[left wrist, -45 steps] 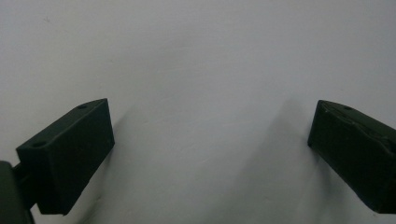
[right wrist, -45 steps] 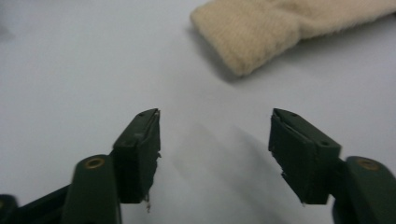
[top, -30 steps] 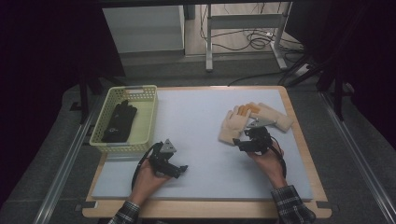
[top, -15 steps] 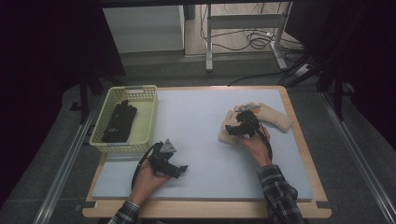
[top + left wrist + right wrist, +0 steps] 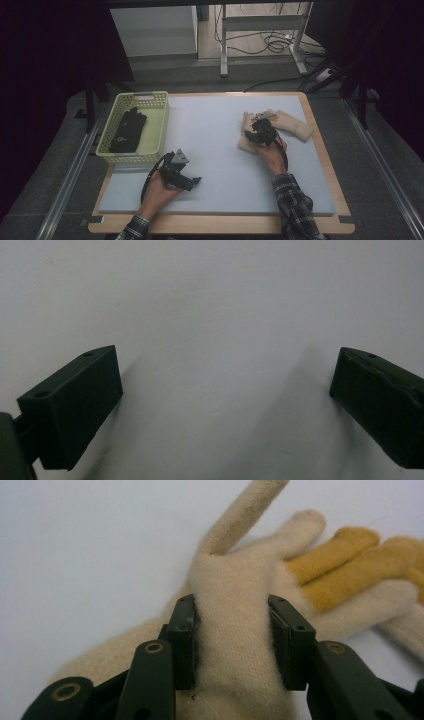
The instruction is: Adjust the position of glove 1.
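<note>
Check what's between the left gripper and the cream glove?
Nothing: in the high view only bare grey mat separates the left gripper from the cream glove.

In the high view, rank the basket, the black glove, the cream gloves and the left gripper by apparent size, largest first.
1. basket
2. cream gloves, partly covered by the right gripper, so the extent is unsure
3 and 4. black glove and left gripper look about alike; the gripper sits nearer the camera, so I will not rank them.
</note>
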Tool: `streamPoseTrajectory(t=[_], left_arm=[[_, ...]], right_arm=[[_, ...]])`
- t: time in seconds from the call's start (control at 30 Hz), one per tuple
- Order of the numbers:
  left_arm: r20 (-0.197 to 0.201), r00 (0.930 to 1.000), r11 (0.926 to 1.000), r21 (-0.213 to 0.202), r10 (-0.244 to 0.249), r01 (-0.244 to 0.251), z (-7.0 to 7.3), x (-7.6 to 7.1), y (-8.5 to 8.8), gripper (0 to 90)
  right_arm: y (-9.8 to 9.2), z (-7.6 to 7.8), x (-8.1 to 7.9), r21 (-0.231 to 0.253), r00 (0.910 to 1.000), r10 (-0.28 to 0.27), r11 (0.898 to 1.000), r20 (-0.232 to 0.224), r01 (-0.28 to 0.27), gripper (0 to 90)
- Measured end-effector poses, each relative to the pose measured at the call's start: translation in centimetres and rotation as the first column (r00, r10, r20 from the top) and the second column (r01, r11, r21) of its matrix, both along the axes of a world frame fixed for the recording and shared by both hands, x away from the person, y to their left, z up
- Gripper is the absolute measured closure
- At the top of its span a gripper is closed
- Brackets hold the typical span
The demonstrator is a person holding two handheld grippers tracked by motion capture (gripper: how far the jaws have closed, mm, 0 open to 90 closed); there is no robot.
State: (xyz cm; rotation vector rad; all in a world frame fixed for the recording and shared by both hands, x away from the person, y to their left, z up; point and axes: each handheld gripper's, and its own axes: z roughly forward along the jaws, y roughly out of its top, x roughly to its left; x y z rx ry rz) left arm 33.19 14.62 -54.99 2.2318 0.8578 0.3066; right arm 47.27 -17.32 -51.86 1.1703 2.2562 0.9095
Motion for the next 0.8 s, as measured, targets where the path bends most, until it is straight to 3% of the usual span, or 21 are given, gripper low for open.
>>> streamPoseTrajectory(t=[0.13,0.2,0.23,0.33,0.4,0.53,0.67,0.73,0.77,0.8], left_arm=[[0.0,1.0,1.0,0.0,0.0,0.0,0.0,0.0,0.0,0.5],[0.0,1.0,1.0,0.001,0.0,0.0,0.0,0.0,0.0,0.5],[0.0,1.0,1.0,0.0,0.0,0.0,0.0,0.0,0.0,0.5],[0.002,1.0,1.0,0.002,-0.001,0.001,0.0,0.0,0.0,0.5],[0.003,1.0,1.0,0.0,0.001,-0.001,0.0,0.0,0.0,0.6],[0.003,1.0,1.0,0.0,0.001,-0.001,0.0,0.0,0.0,0.6],[0.002,1.0,1.0,0.001,0.0,0.0,0.0,0.0,0.0,0.6],[0.002,1.0,1.0,0.001,-0.001,0.001,0.0,0.0,0.0,0.6],[0.002,1.0,1.0,0.001,-0.001,0.001,0.0,0.0,0.0,0.6],[0.002,1.0,1.0,0.001,-0.001,0.001,0.0,0.0,0.0,0.6]], right_arm=[[0.4,1.9,-1.4,0.035,0.9983,0.052,0.998,0.028,-0.053,59.2],[1.1,3.5,-3.3,0.076,0.9928,0.115,0.99,0.033,-0.117,58.7],[1.1,3.5,-3.3,0.076,0.9928,0.115,0.99,0.033,-0.117,58.7],[2.6,4.7,-6.5,0.081,0.9806,0.192,0.978,0.04,-0.194,57.6],[3.0,4.8,-7.3,0.086,0.9772,0.209,0.974,0.038,-0.212,57.3],[4.7,4.0,-9.8,0.086,0.9665,0.256,0.963,0.019,-0.257,55.9],[6.0,1.9,-11.1,0.07,0.9663,0.257,0.964,0.003,-0.257,53.3],[6.4,0.2,-11.2,0.074,0.9658,0.257,0.964,-0.036,-0.254,40.7],[6.4,0.2,-11.2,0.074,0.9658,0.257,0.964,-0.036,-0.254,40.7],[6.6,-0.4,-11.0,0.08,0.9555,0.281,0.958,-0.09,-0.275,29.9]])
